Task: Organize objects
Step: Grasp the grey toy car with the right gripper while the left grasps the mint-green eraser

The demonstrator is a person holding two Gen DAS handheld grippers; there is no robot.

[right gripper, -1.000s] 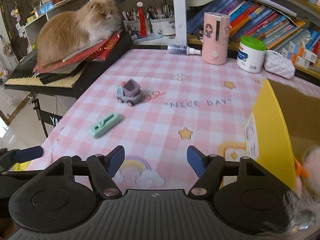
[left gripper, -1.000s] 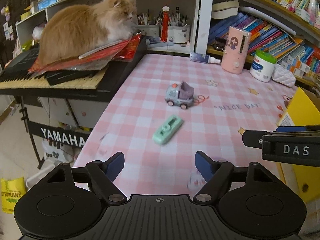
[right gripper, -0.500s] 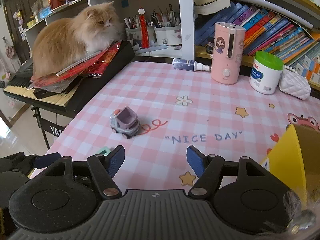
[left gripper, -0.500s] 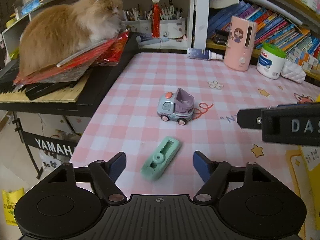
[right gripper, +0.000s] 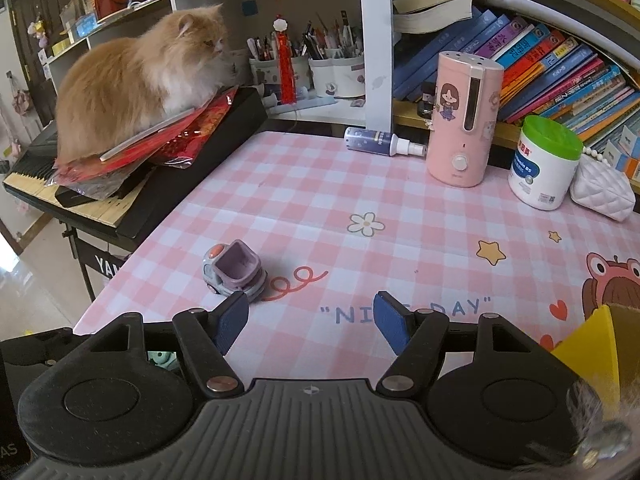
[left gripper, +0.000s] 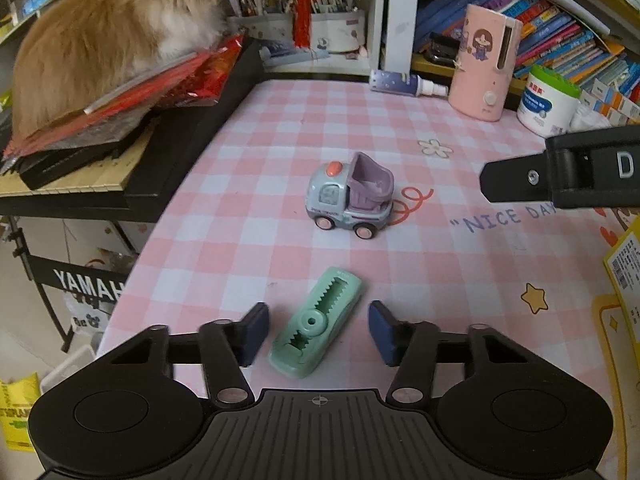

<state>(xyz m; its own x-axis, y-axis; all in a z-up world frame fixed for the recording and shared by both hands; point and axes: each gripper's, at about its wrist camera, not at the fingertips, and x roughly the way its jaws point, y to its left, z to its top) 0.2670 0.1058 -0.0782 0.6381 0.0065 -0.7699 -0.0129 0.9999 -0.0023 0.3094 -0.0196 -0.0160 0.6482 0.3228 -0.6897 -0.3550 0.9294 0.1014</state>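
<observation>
A mint-green flat tool with a toothed slot (left gripper: 316, 324) lies on the pink checked tablecloth (left gripper: 280, 184). My left gripper (left gripper: 317, 312) straddles it and its jaws are closing. A gap shows on each side, so the blue pads (left gripper: 256, 330) are not touching it. A small grey and purple toy truck (left gripper: 352, 196) stands just beyond it. In the right wrist view the truck (right gripper: 236, 270) sits just ahead of the left fingertip of my right gripper (right gripper: 311, 308). That gripper is open with nothing between its fingers.
An orange cat (right gripper: 140, 80) sits on red papers on a keyboard (right gripper: 168, 184) at the table's left edge. A spray bottle (right gripper: 380, 142), pink humidifier (right gripper: 460, 120), white jar (right gripper: 544, 164) and white pouch (right gripper: 600, 188) line the back. A yellow box (right gripper: 592, 344) stands at the right.
My left gripper came forward and down until the green tool lay between its jaws, which narrowed. The right gripper moved forward toward the toy truck, with the yellow box sliding to the view's edge.
</observation>
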